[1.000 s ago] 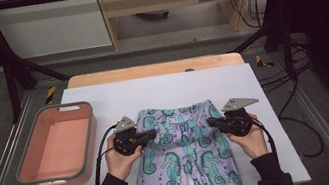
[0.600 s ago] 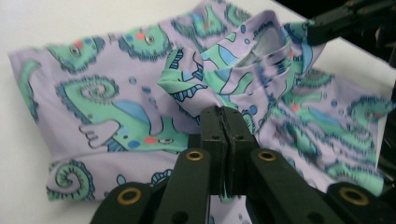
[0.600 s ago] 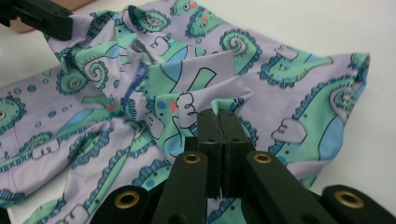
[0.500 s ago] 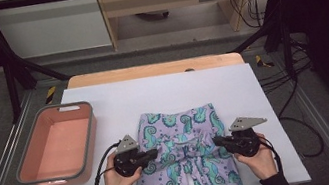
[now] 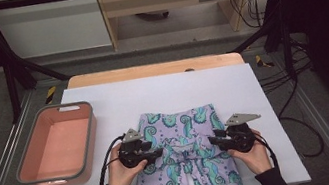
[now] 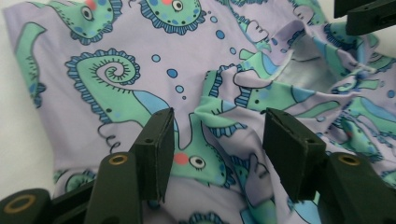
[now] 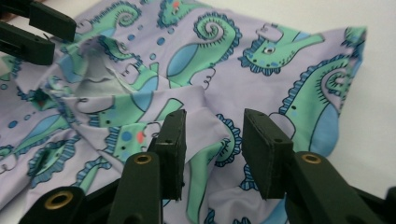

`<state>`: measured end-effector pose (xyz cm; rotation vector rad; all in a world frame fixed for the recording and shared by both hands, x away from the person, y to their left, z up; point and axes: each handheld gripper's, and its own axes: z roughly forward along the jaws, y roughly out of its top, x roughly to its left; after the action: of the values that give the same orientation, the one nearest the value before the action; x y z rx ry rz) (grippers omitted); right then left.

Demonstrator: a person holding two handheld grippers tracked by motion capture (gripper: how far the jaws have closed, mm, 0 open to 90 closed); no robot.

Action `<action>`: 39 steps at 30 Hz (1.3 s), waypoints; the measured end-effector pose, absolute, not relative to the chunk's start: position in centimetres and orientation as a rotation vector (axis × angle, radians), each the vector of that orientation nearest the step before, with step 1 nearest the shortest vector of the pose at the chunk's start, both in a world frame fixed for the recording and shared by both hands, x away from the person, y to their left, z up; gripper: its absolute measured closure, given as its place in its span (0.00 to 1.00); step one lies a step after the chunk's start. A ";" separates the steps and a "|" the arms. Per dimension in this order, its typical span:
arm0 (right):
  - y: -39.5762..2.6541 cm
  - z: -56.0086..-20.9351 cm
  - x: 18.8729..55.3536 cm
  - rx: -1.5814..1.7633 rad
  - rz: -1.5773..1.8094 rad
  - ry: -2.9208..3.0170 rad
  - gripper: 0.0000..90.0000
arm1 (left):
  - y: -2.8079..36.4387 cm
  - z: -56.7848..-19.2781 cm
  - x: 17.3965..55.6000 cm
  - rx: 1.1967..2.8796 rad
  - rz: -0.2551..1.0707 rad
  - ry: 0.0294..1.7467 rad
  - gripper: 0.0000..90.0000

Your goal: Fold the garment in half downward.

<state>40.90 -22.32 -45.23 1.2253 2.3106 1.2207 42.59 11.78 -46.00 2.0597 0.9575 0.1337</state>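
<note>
Two tools: you hold one in each hand, both low over the shorts, pointing inward at each other.
Shorts: the shorts — lilac with green seahorses — lie flat near the front edge of the counter, the top half folded down toward you and bunched in the middle.
Left tool: your left tool sits at the left edge of the shorts; its jaws have just been opening and now stand spread, with a fold of cloth lying loose between them, not pinched.
Right tool: your right tool sits at the right edge — its jaws have just been opening too, spread apart, a ridge of cloth in the gap with the pads off it.
Basin: a pink basin with a grey rim stands left of the shorts, near your left hand.
</note>
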 end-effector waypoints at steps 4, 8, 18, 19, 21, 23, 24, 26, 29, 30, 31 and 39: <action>-21.9 -46.4 42.1 1.285 1.157 2.377 0.65 | 11.3 -46.6 43.3 2.076 0.107 0.965 0.54; -21.6 -46.8 42.5 1.261 1.171 2.412 0.86 | 11.1 -47.0 43.8 2.076 0.065 0.964 0.74; -22.1 -44.9 40.2 1.177 1.230 2.406 0.99 | 12.9 -44.9 41.3 2.026 0.072 0.857 0.98; -22.2 -44.6 39.6 1.155 1.257 2.392 0.99 | 13.1 -44.6 40.8 2.022 0.077 0.837 0.98; -22.3 -44.2 38.5 1.126 1.288 2.376 0.99 | 13.5 -44.2 39.9 2.020 0.078 0.805 0.99; -22.3 -44.0 37.6 1.089 1.307 2.377 0.99 | 13.6 -44.1 38.7 2.037 0.083 0.768 0.99; -22.3 -44.0 37.1 1.080 1.311 2.383 0.99 | 13.7 -44.1 38.2 2.039 0.083 0.755 0.99; -22.3 -43.9 36.2 1.059 1.322 2.377 0.99 | 13.9 -43.9 37.3 2.032 0.100 0.734 0.99; -22.6 -43.1 35.1 1.028 1.355 2.334 0.99 | 14.3 -43.2 36.6 2.003 0.117 0.713 0.99; -22.6 -42.9 35.0 1.021 1.363 2.330 0.99 | 14.5 -43.0 36.3 1.994 0.108 0.707 0.99; -22.7 -42.7 34.6 1.012 1.374 2.326 0.99 | 14.5 -43.0 36.0 2.003 0.101 0.702 0.99; -23.0 -45.0 33.3 1.118 1.266 2.458 0.86 | 14.6 -45.6 34.6 2.072 0.011 0.755 0.94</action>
<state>33.27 -23.00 -45.00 1.1177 2.4583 1.2657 34.61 14.60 -45.63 2.0723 0.7554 0.0106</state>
